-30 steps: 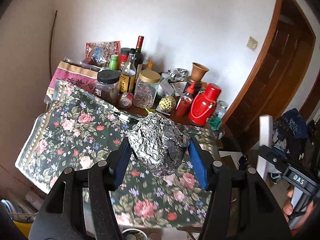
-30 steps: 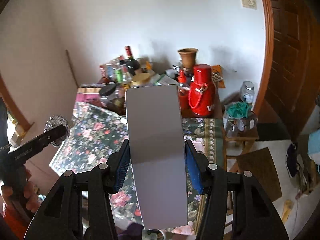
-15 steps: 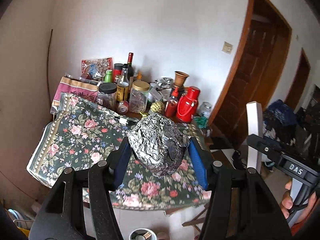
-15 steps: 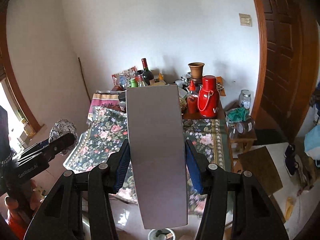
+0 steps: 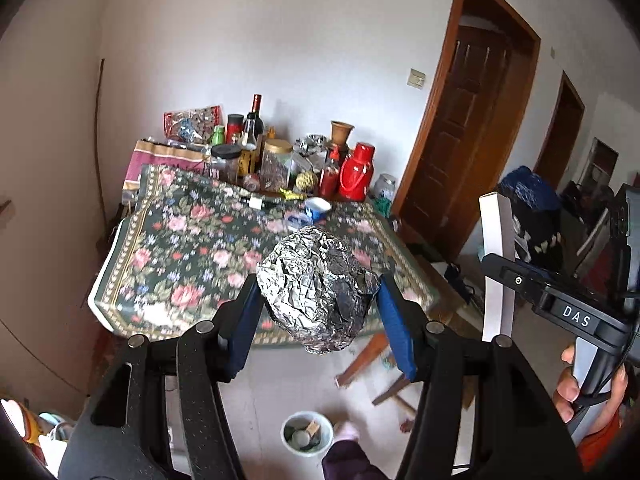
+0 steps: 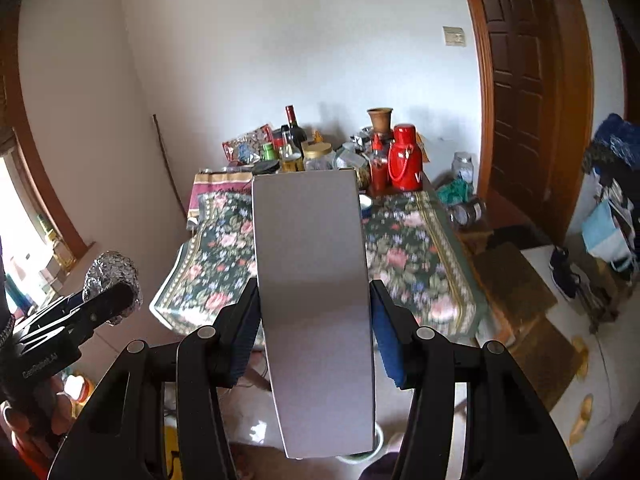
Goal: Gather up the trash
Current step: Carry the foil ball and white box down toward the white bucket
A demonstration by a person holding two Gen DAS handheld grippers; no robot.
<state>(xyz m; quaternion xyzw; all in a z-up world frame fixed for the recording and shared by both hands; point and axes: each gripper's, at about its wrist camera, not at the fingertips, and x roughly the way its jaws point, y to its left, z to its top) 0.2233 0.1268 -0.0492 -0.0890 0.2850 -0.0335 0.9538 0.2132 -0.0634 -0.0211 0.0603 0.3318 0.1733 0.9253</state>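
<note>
Your left tool [image 5: 318, 306] clamps foil ball [image 5: 316, 292]; right tool [image 6: 314, 330] clamps box [image 6: 314, 288]. Bin [image 5: 307, 434] sits below: release off-centre, and trash hits floor.

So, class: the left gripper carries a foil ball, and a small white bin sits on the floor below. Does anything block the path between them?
Nothing visible does. The foil ball hangs in the left gripper past the table's edge, with bare floor between it and the white bin.
</note>
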